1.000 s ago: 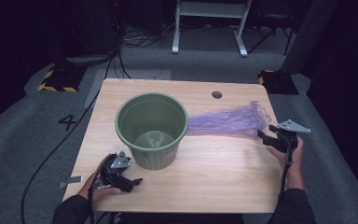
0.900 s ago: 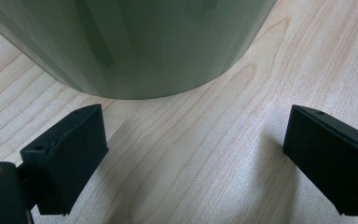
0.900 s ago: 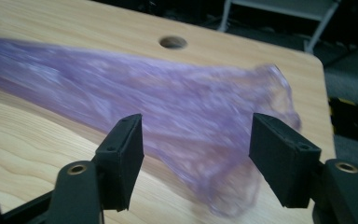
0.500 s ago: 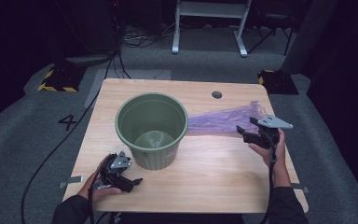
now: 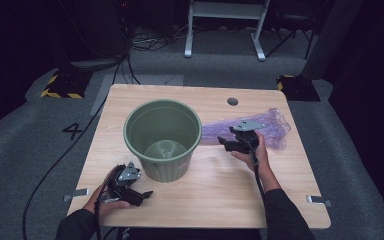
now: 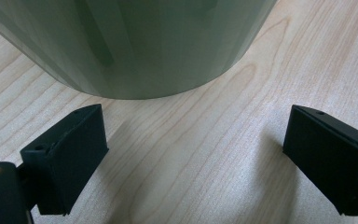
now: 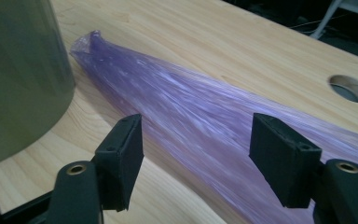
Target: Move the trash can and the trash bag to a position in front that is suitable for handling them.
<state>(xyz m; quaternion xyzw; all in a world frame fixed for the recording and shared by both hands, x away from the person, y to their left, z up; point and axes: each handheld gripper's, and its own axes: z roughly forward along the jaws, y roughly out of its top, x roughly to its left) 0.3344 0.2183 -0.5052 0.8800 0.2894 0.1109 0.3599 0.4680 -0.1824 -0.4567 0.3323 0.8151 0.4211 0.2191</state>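
At the near left corner of the desk (image 5: 215, 200), the left hand-held gripper (image 5: 139, 194) rests on the wood in the person's hand, just in front of the green bin (image 5: 163, 137). In the left gripper view its jaws stand wide apart with bare wood between them, and the bin's ribbed wall (image 6: 135, 42) rises just beyond their tips.

Farther in, right of the bin, the right hand-held gripper (image 5: 228, 142) hangs low over the near edge of the purple bag (image 5: 267, 127), its jaws pointing toward the bin. In the right gripper view the jaws are open and have just been closing a little; the bag (image 7: 205, 116) runs under the gap between them, and the pads do not press on it.

The bag lies flat on the desk, stretched from beside the bin's base toward the right edge, where its ruffled end spreads out. Beyond it, a round cable hole (image 5: 232, 101) sits near the far edge. Past the desk, cables (image 5: 145, 42) and a white frame (image 5: 225, 25) stand on the grey floor (image 5: 30, 130).
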